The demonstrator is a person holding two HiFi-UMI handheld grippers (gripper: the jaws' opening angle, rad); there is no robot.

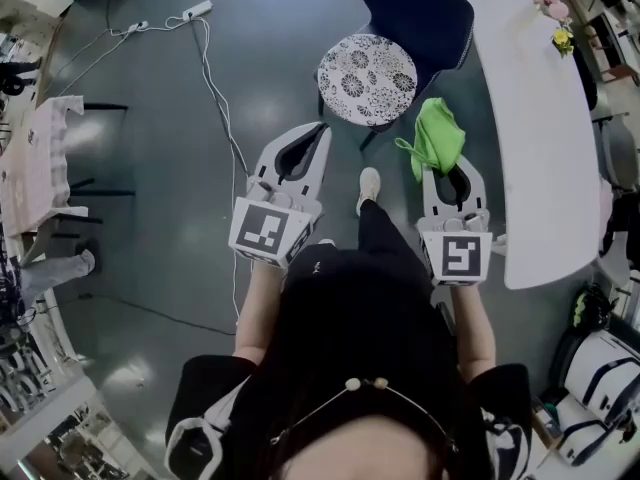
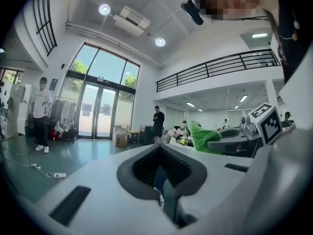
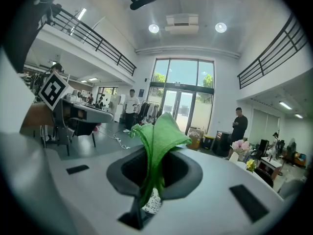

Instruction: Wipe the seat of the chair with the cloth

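Head view: chair (image 1: 420, 13) ahead on the floor, its patterned seat (image 1: 367, 78) bare; left gripper (image 1: 316, 136) near the seat's lower edge; right gripper (image 1: 449, 176) holds the green cloth (image 1: 437, 133), between seat and white table (image 1: 540, 118), clear of the seat.
Left gripper view: jaws together, nothing between them; cloth (image 2: 200, 137) visible off to the right.
Right gripper view: jaws pinched on the cloth (image 3: 157, 136), which fans upward past the tips.

Soft fabric cloth (image 1: 437, 133), glossy floor (image 1: 170, 138), smooth table (image 1: 540, 118).
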